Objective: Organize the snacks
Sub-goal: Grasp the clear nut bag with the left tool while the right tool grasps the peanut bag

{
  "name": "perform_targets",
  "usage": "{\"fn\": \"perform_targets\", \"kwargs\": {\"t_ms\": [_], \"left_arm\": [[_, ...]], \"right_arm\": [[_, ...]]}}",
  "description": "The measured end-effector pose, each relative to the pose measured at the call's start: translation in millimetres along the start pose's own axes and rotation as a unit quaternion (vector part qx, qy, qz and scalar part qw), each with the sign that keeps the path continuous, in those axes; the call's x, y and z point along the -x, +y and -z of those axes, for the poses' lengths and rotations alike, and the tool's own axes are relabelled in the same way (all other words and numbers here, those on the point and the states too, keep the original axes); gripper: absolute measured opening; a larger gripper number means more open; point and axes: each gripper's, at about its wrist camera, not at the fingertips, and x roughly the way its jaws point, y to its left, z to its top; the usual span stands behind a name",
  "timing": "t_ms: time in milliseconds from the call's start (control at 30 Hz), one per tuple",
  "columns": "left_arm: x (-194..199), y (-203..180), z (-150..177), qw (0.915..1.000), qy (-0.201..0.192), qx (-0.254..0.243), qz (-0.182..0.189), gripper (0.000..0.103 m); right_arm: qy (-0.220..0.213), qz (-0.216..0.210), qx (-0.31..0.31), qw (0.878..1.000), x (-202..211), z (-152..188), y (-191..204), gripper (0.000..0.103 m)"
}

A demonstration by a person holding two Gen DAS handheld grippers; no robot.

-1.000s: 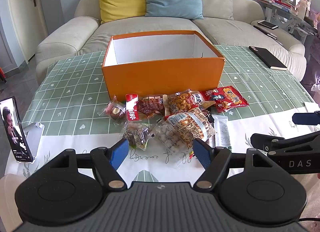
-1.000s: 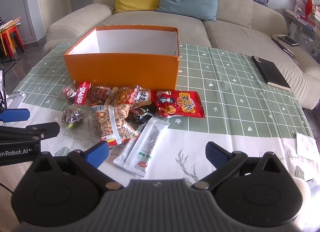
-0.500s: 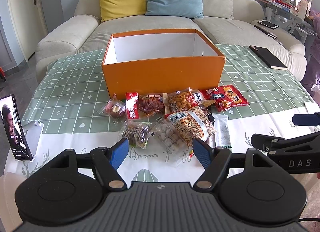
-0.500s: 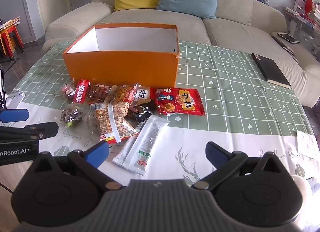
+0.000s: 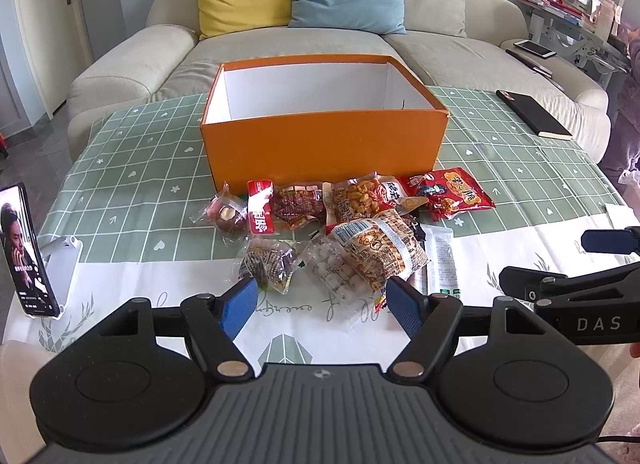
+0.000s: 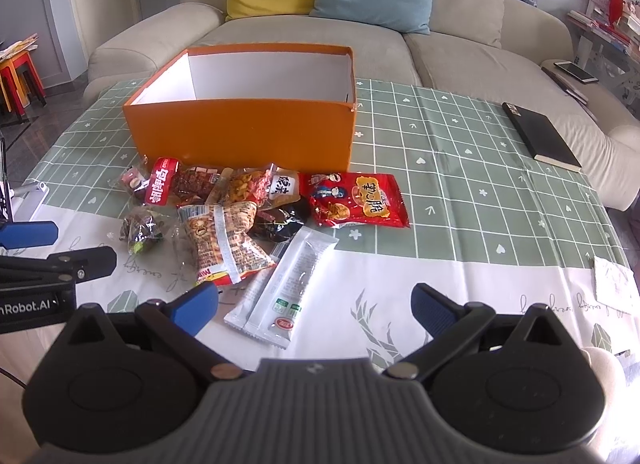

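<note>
Both grippers have edged closer to the snacks [image 5: 360, 232]; left gripper [image 5: 320, 304] and right gripper [image 6: 316, 304] jaws gape wide, holding nothing.

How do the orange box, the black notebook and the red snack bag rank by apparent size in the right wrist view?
1. orange box
2. black notebook
3. red snack bag, close to the notebook; it lies nearer, so unsure.
</note>
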Motion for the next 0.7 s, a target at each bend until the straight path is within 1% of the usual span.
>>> {"fn": "perform_targets", "kwargs": {"t_ms": [200,267,300,333,367,400,433,467,500,533,567,600,633,667,700], "left_arm": [[-4.6,5.7,2.5,0.9998,0.003,0.005,0.019,0.078],[-6.7,7.0,4.0,0.9998,0.004,0.005,0.019,0.073],[-8.3,7.8,4.9,0.9996,0.006,0.004,0.025,0.066],[-10.4,8.4,5.6,0.9993,0.009,0.004,0.036,0.060],[-12.4,9.4,6.6,0.9989,0.012,0.005,0.044,0.056],[-14.3,10.8,7.6,0.9986,0.014,0.009,0.051,0.050],[-16.2,12.4,8.6,0.9982,0.015,0.012,0.057,0.047],[-18.3,14.1,9.4,0.9979,0.017,0.014,0.061,0.046],[-20.7,15.8,9.9,0.9978,0.019,0.013,0.062,0.040],[-22.8,18.1,10.6,0.9978,0.022,0.012,0.062,0.036],[-24.9,21.0,10.6,0.9979,0.023,0.011,0.060,0.036],[-26.9,24.1,10.3,0.9979,0.023,0.012,0.059,0.036],[-28.7,27.3,9.6,0.9981,0.021,0.013,0.057,0.038],[-30.7,30.8,8.6,0.9983,0.020,0.014,0.053,0.041],[-32.6,34.0,7.5,0.9985,0.019,0.013,0.050,0.049]], "right_arm": [[0.005,-0.019,-0.024,1.000,-4.3,1.6,-8.1,0.099],[0.008,-0.031,-0.030,0.999,-6.6,2.8,-10.2,0.098],[0.010,-0.034,-0.032,0.999,-8.4,3.2,-11.1,0.090],[0.013,-0.035,-0.032,0.999,-10.4,3.3,-11.3,0.085],[0.016,-0.041,-0.033,0.999,-13.0,3.9,-12.1,0.078],[0.018,-0.044,-0.036,0.998,-15.7,4.5,-13.1,0.075],[0.021,-0.046,-0.038,0.998,-18.6,5.0,-13.9,0.075],[0.023,-0.051,-0.041,0.998,-21.3,5.5,-14.6,0.072],[0.024,-0.057,-0.042,0.997,-24.3,6.2,-15.0,0.066],[0.025,-0.060,-0.041,0.997,-26.9,6.6,-14.5,0.063],[0.025,-0.062,-0.039,0.997,-29.9,6.9,-13.4,0.059],[0.022,-0.066,-0.036,0.997,-32.2,6.9,-12.1,0.056],[0.020,-0.070,-0.034,0.997,-34.6,6.8,-10.7,0.056],[0.019,-0.074,-0.031,0.997,-37.2,6.4,-9.3,0.056],[0.018,-0.081,-0.028,0.996,-40.8,5.2,-7.5,0.056]]}}
